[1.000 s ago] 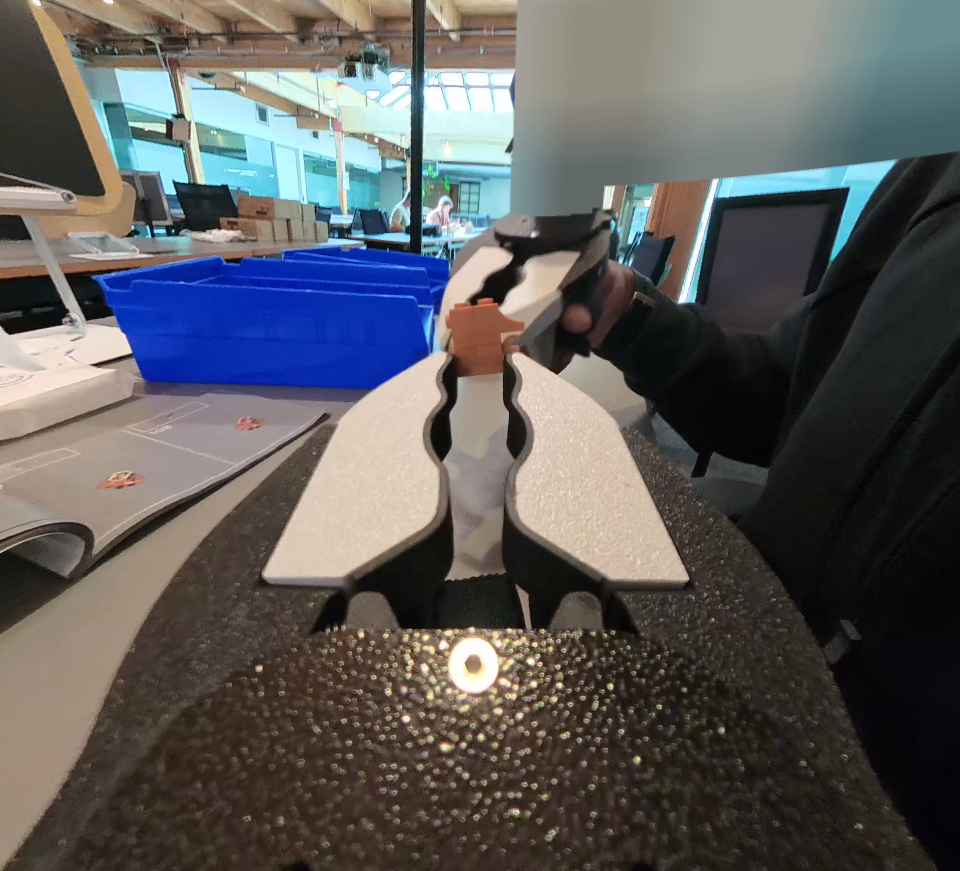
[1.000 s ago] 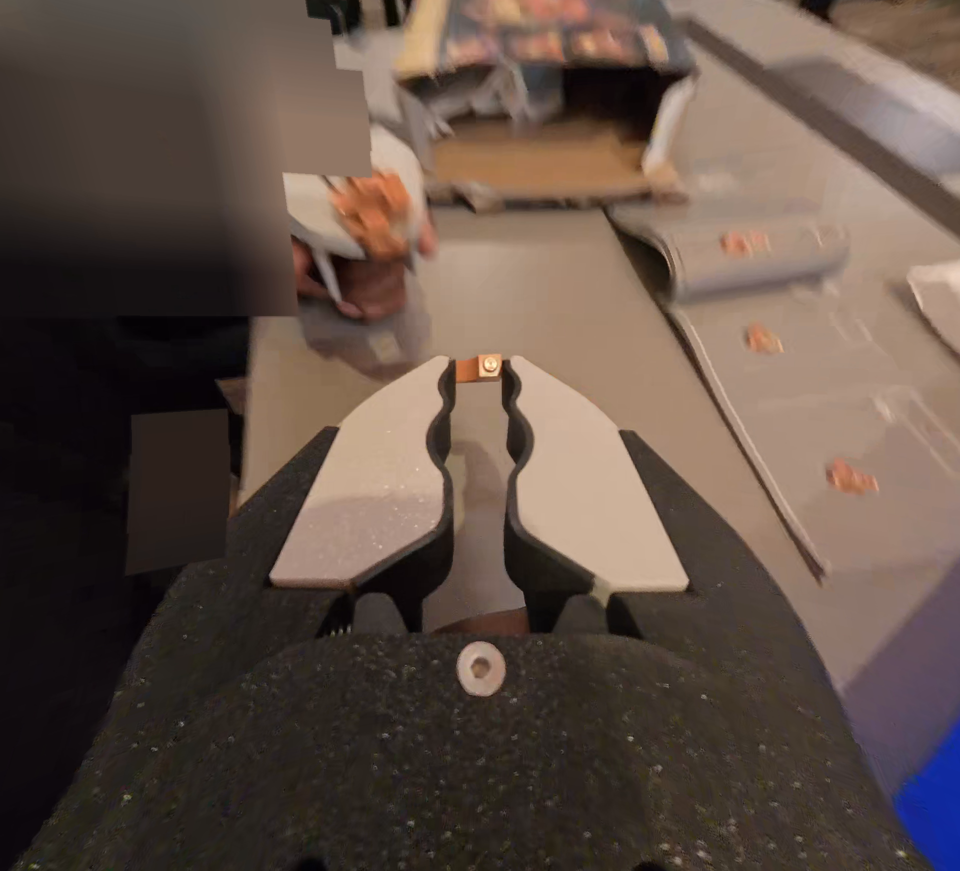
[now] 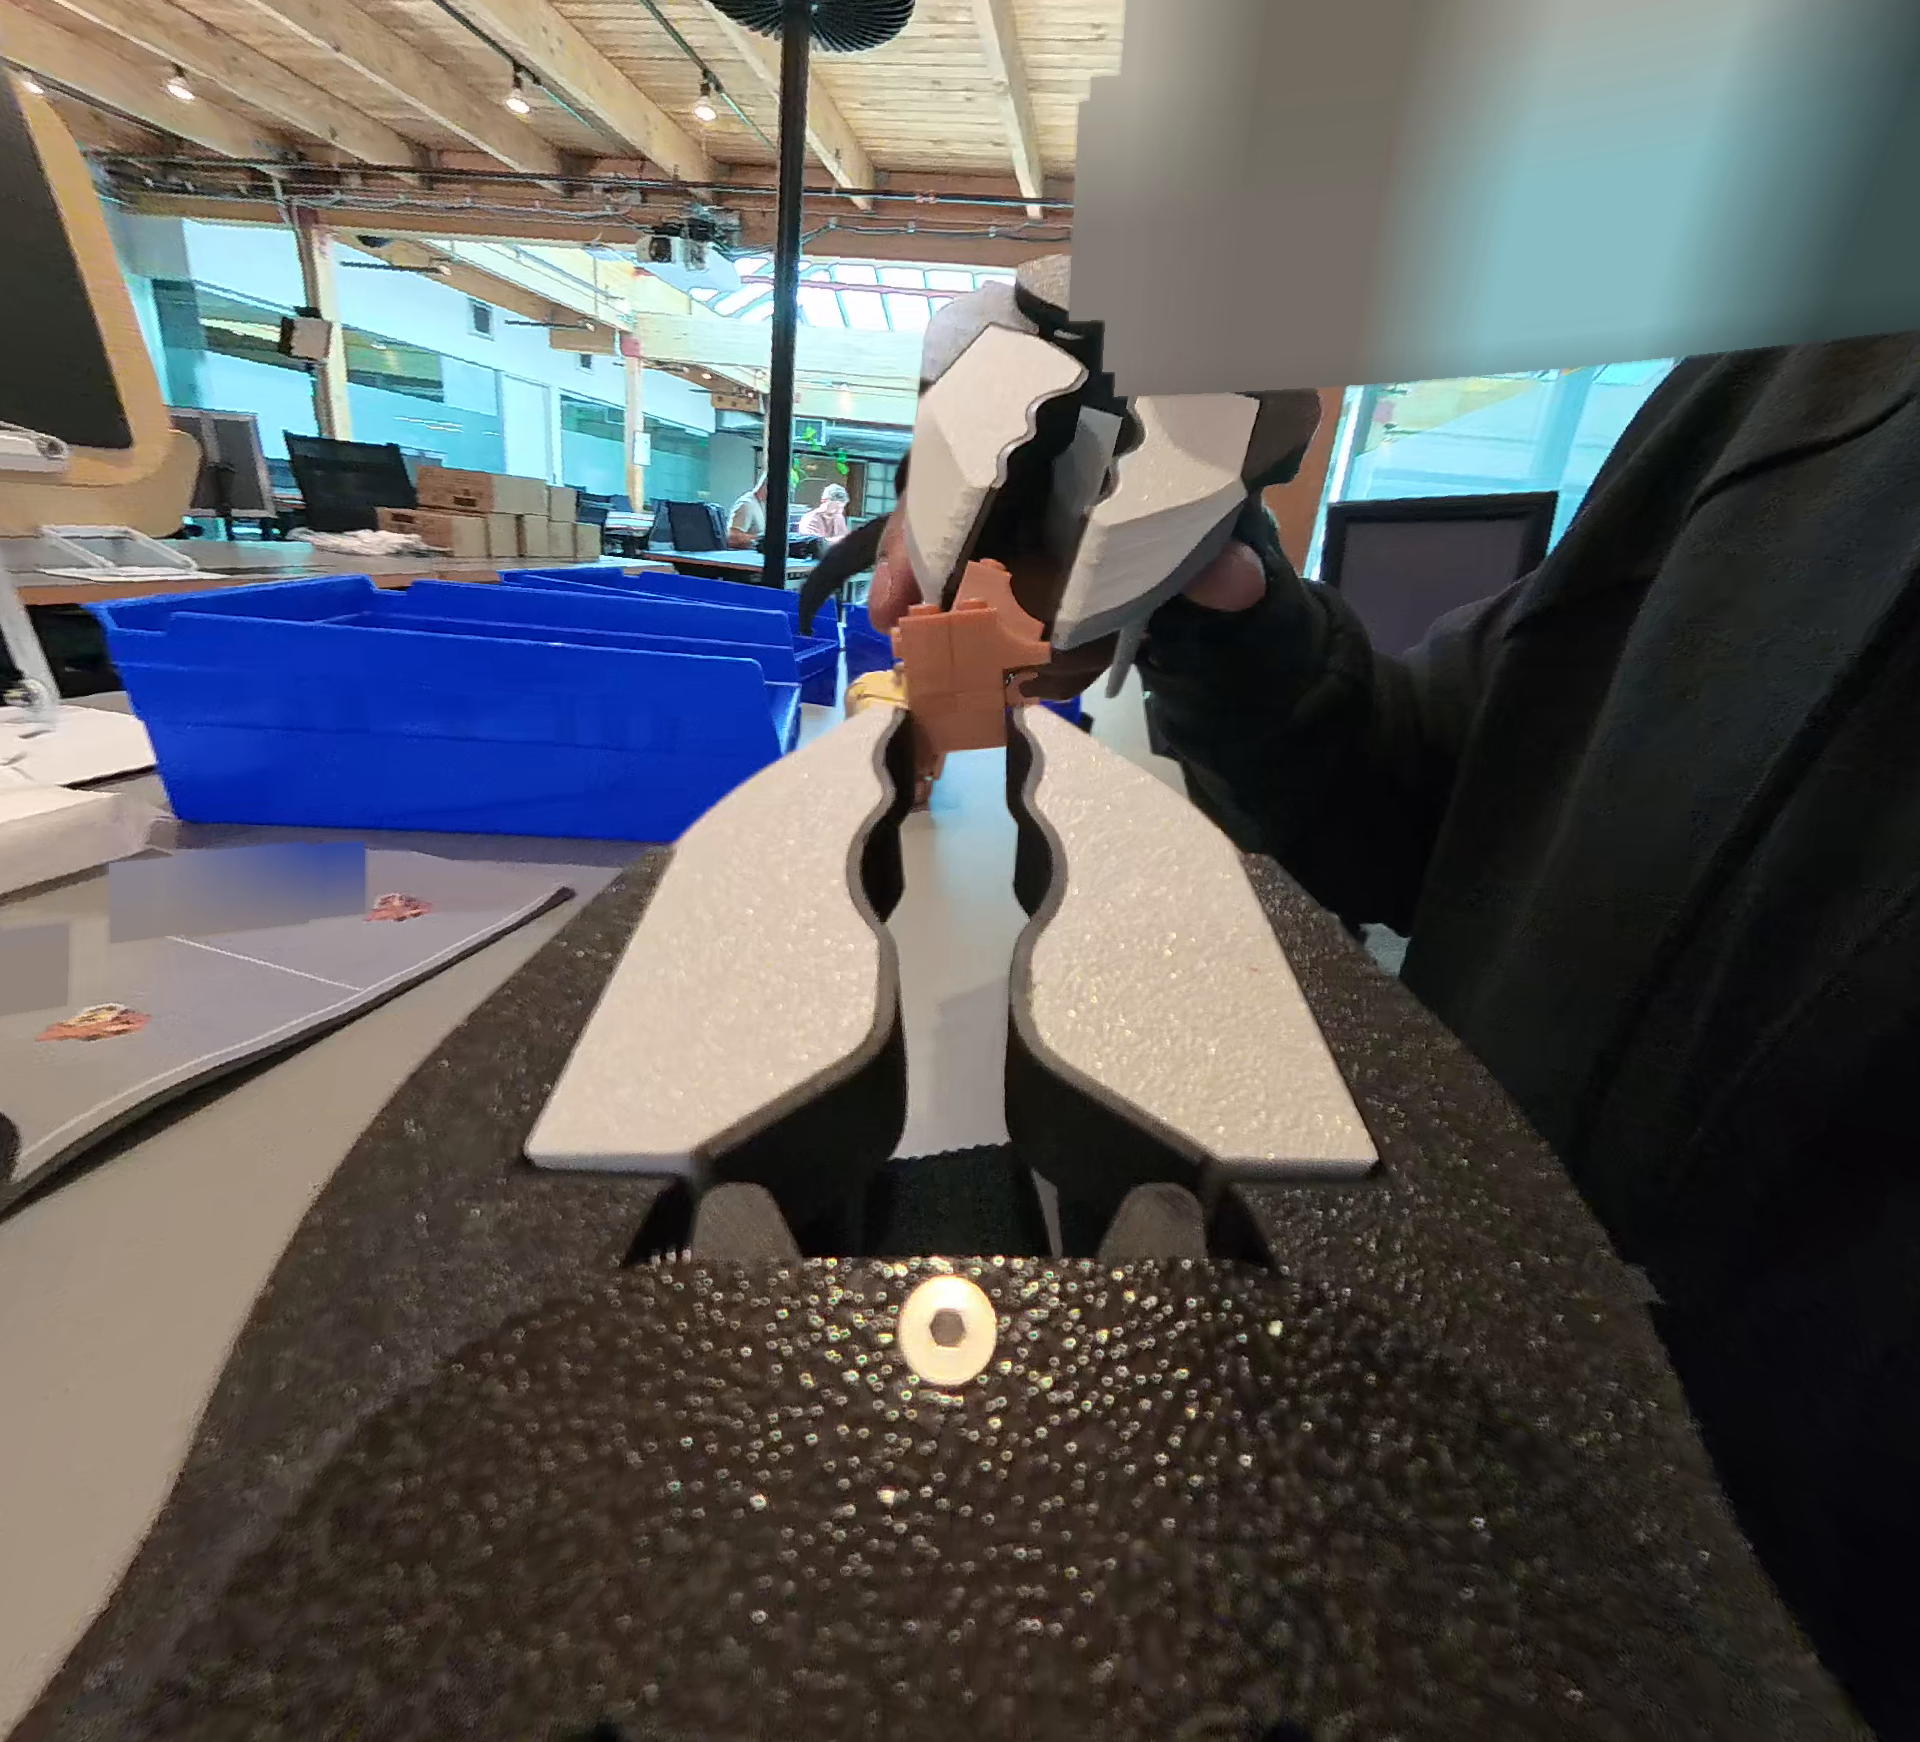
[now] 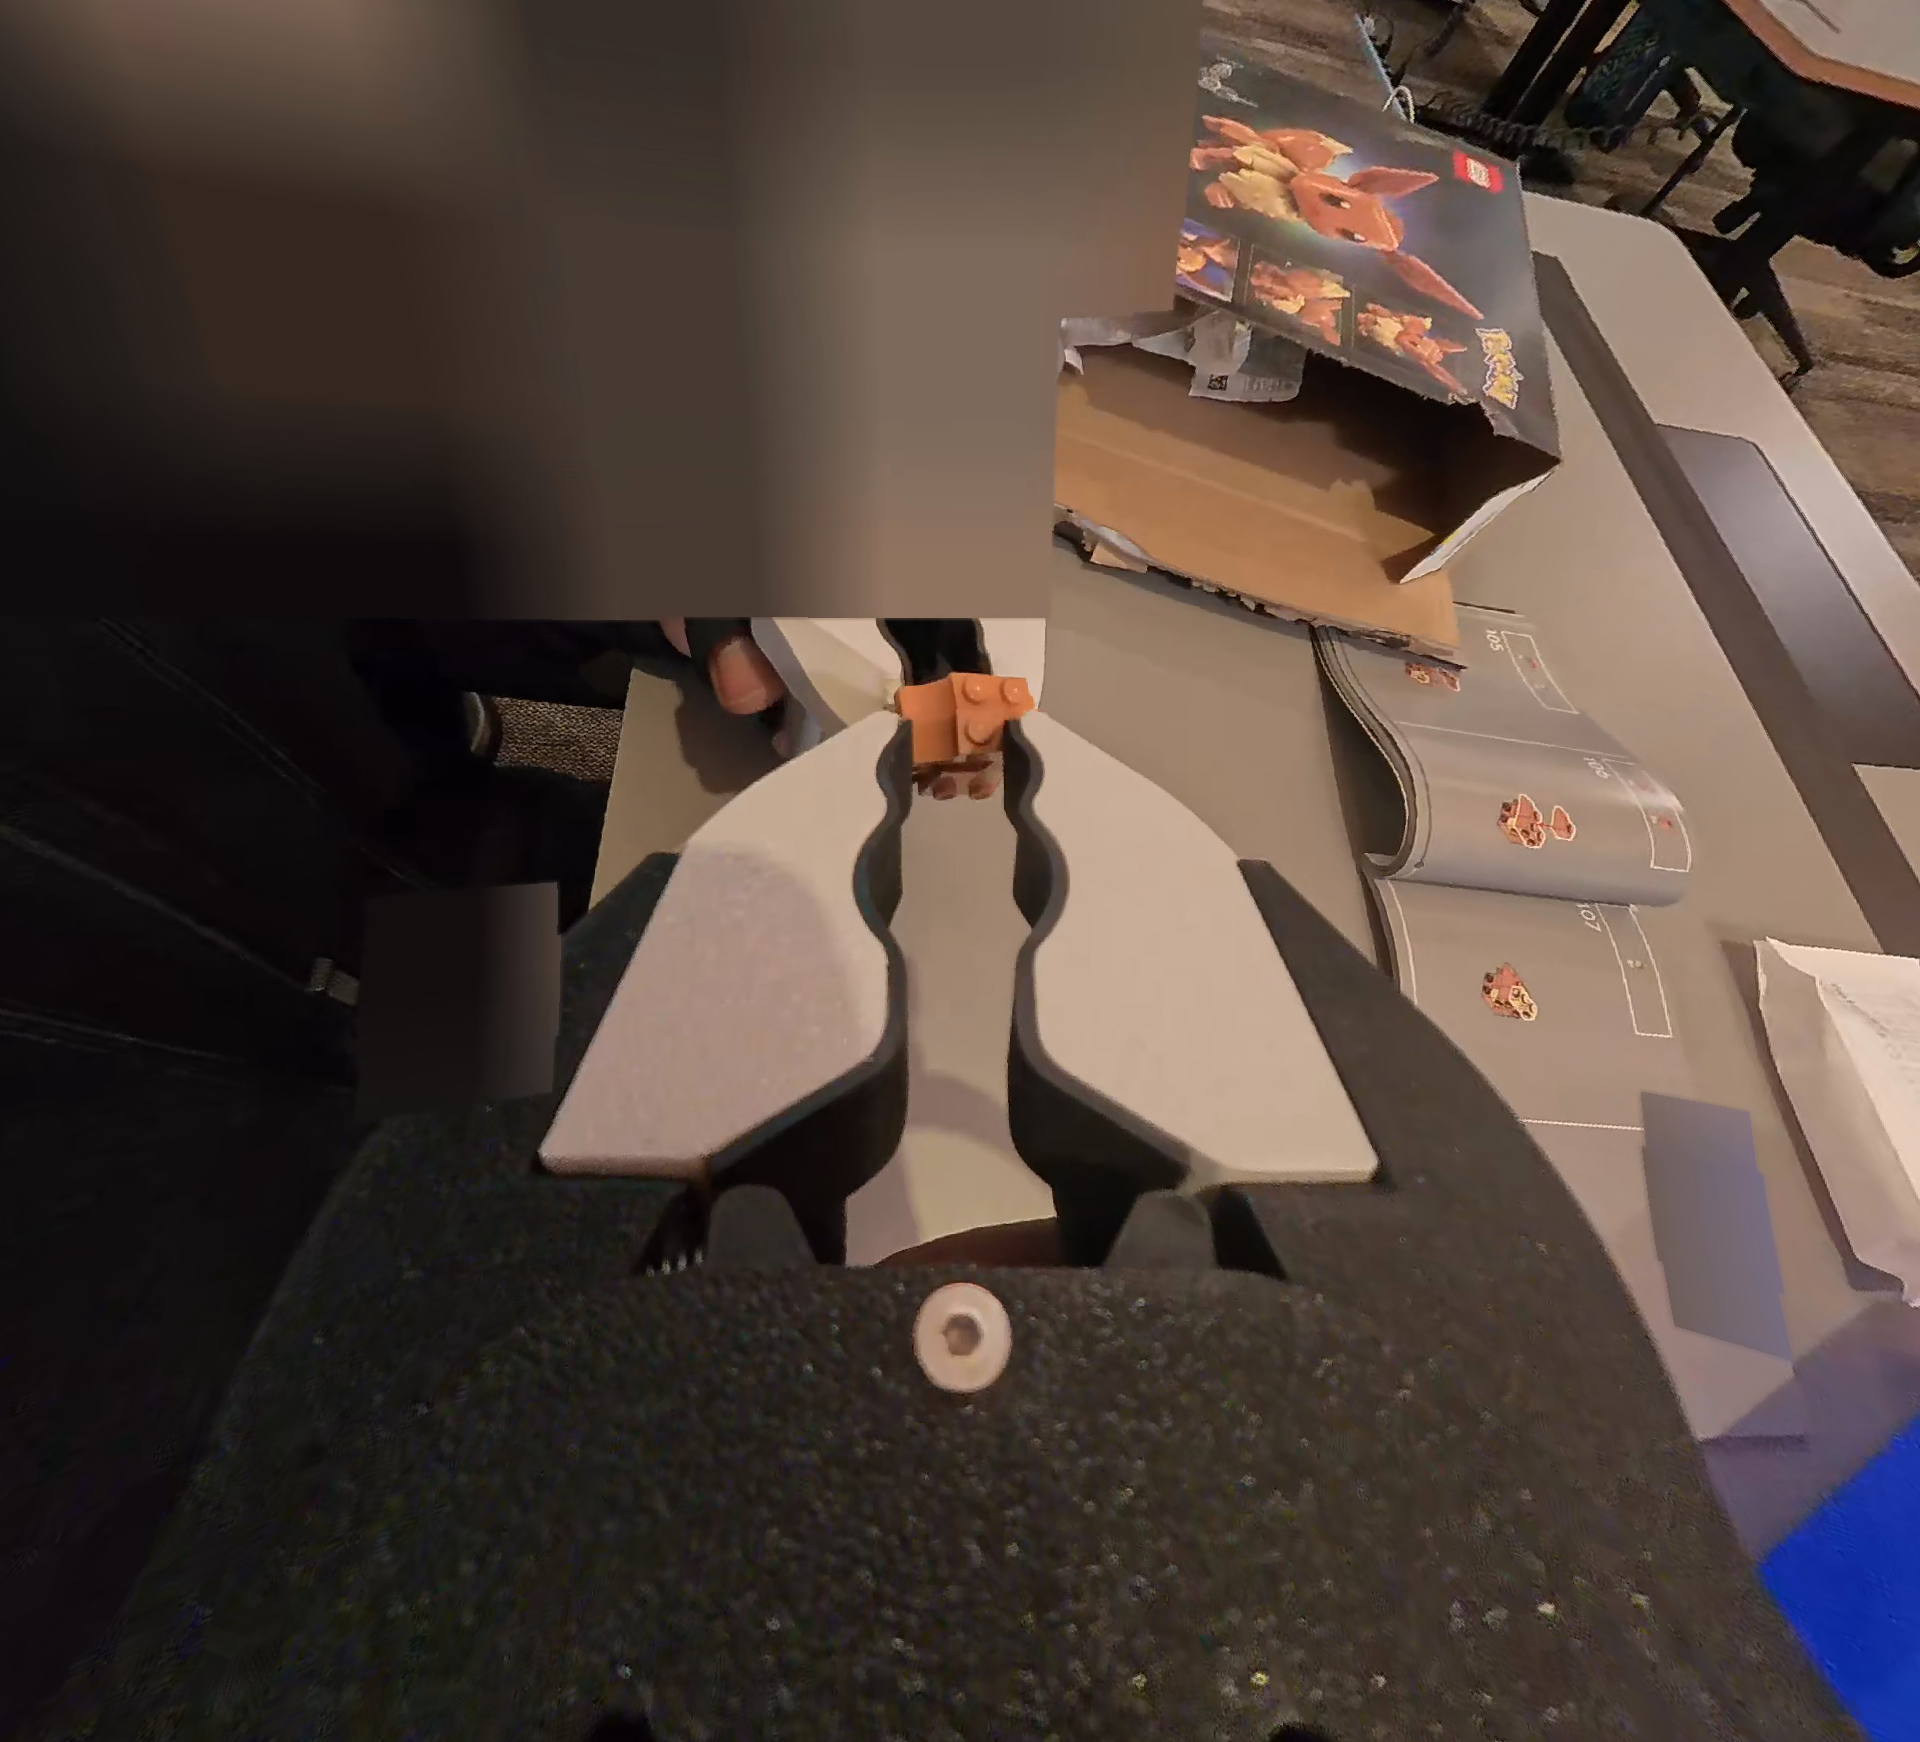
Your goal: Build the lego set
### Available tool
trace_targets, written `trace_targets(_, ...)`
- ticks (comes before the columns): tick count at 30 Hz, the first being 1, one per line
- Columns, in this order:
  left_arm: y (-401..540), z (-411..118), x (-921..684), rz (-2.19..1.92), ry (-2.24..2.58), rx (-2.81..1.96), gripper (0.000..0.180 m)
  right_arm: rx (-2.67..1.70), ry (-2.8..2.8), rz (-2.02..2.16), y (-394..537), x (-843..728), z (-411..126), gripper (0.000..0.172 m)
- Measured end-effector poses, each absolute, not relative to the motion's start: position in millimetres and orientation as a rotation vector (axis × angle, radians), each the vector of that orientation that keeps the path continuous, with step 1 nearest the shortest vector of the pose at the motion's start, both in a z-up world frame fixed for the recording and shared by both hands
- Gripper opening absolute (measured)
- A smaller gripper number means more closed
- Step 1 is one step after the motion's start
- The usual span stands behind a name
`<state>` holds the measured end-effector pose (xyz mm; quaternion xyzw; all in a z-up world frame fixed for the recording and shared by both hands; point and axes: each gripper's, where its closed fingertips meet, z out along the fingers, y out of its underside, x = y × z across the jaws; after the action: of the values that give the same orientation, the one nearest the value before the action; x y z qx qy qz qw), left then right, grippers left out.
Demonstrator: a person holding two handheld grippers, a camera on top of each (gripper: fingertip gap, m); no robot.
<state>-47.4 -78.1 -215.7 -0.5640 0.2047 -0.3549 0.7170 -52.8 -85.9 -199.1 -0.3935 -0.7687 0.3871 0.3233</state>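
**Brick cluster pinched between both my grippers**

Bricks, orange-brown and studded, sit at the tips of both tools, raised above the grey table [image 4: 1226, 757]. Far left stand blue bins [image 3: 457, 705], with an open instruction booklet [image 3: 270, 975] near them on the table.

My left gripper [image 3: 956, 736] is closed on the lower part of the orange brick assembly [image 3: 961, 674]; both fingertips appear to press its sides. Just beyond it, my right gripper [image 3: 1023, 591] comes down from above, and the upper bricks sit between its fingers. From its own camera, my right gripper [image 4: 961, 742] is shut on an orange brick piece [image 4: 961, 716] with round studs facing up and darker brown bricks under it.

I judge this thing light, rigid and smooth-sided, so it could slip or twist if pinched on a corner; pressed joints may pop apart under sideways force. Flat opposite faces look the safest places to hold.

Farther right lie the torn printed box [image 4: 1371, 290] and white paper [image 4: 1849, 1069].
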Motion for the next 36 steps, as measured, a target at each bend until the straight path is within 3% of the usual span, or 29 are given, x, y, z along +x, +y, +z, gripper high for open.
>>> trace_targets(36, -83.3, -210.7, -46.0, -0.982, 0.4, -1.213, 0.016, -1.187, -2.041, 1.242, -93.5, -53.4, -192.5, 0.016)
